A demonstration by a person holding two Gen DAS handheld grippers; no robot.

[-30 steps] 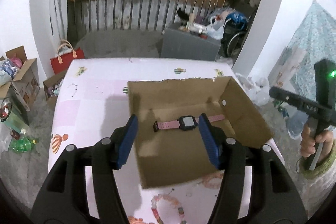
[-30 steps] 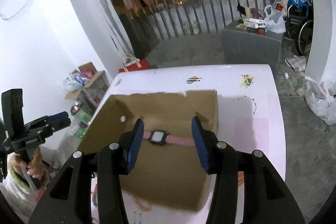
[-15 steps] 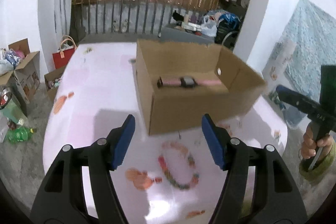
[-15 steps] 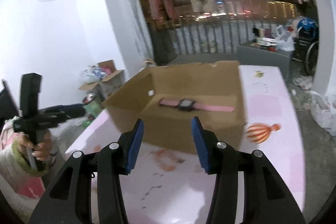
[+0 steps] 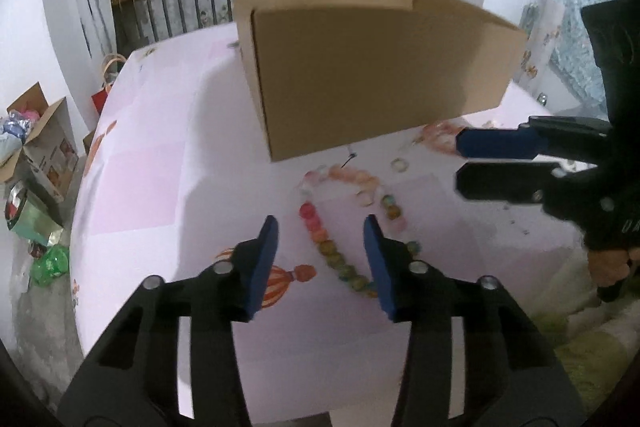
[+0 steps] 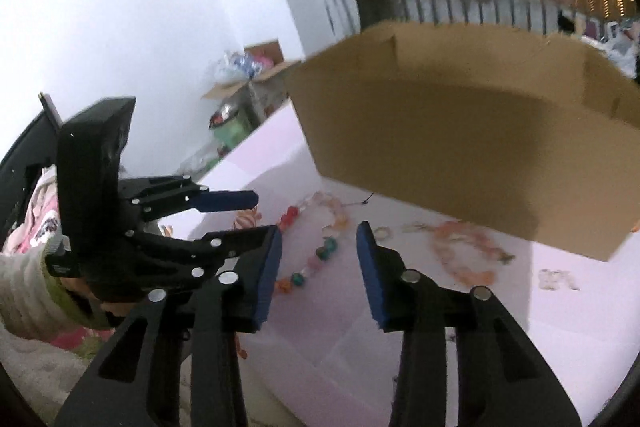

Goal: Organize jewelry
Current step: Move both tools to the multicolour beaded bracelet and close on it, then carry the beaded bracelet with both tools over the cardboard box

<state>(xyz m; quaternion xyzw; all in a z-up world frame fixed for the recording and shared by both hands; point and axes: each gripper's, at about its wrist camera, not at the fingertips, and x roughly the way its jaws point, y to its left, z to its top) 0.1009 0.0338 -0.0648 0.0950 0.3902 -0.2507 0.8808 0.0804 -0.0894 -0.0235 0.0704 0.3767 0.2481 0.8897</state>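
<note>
Nearest the cameras, the left gripper (image 5: 320,247) is held low over the pink bench (image 5: 160,167), its jaws partly spread and just closing in, with a stretch of the multicoloured bead bracelet (image 5: 332,251) seen between them but not yet pinched. The right gripper (image 6: 318,249) is likewise partly spread and just narrowing, nothing being pressed between its pads. Just beyond, a pale pink bead bracelet (image 6: 464,251) and a small ring (image 5: 400,165) are left loose on the bench, close to the foot of the cardboard box (image 5: 376,67). The box interior is hidden from both views, so its contents cannot be told. At least three pieces are judged still to be gathered.
</note>
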